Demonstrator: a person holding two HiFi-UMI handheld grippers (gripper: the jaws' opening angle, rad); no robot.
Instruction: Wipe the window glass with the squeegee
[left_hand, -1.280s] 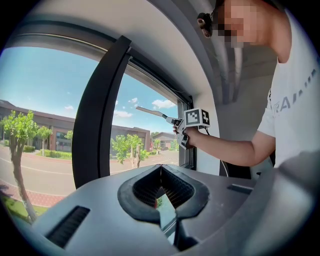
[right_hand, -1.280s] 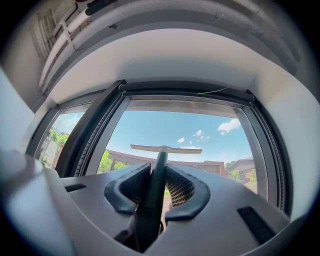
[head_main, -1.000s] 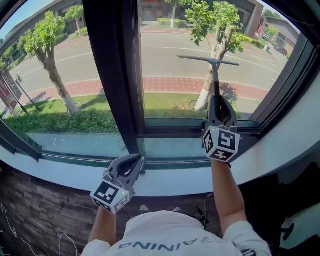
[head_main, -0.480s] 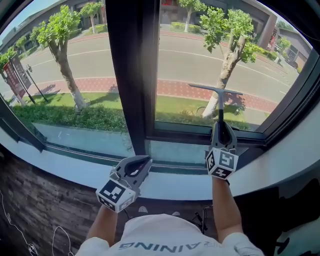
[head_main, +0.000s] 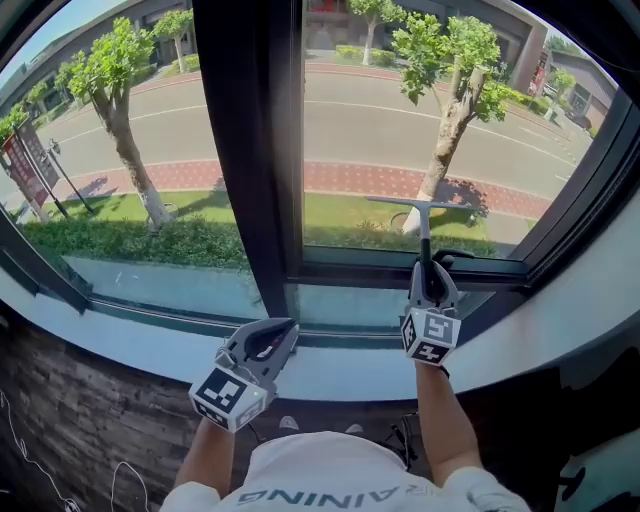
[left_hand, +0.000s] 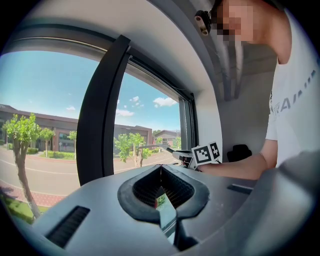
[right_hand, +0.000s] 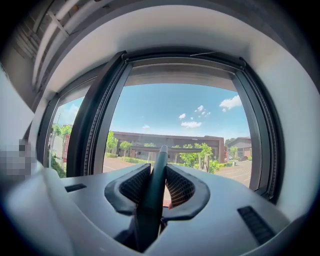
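The squeegee (head_main: 423, 232) has a thin dark blade held level against the lower part of the right window pane (head_main: 400, 110), with its handle pointing down. My right gripper (head_main: 430, 275) is shut on that handle, just above the pane's bottom frame. In the right gripper view the dark handle (right_hand: 158, 167) runs up between the ribbed pads to the blade (right_hand: 170, 148). My left gripper (head_main: 274, 332) hovers low over the sill, shut with nothing in it. In the left gripper view its jaws (left_hand: 161, 169) meet, and the squeegee (left_hand: 154, 146) shows beyond them.
A wide black mullion (head_main: 245, 150) splits the window left of the squeegee. A pale curved sill (head_main: 330, 368) runs below the glass. Dark frame bars (head_main: 570, 190) slant along the right side. Outside are trees, grass and a road.
My right gripper has drawn the squeegee down the pane, from mid-height to near the bottom frame. The left gripper has stayed by the sill.
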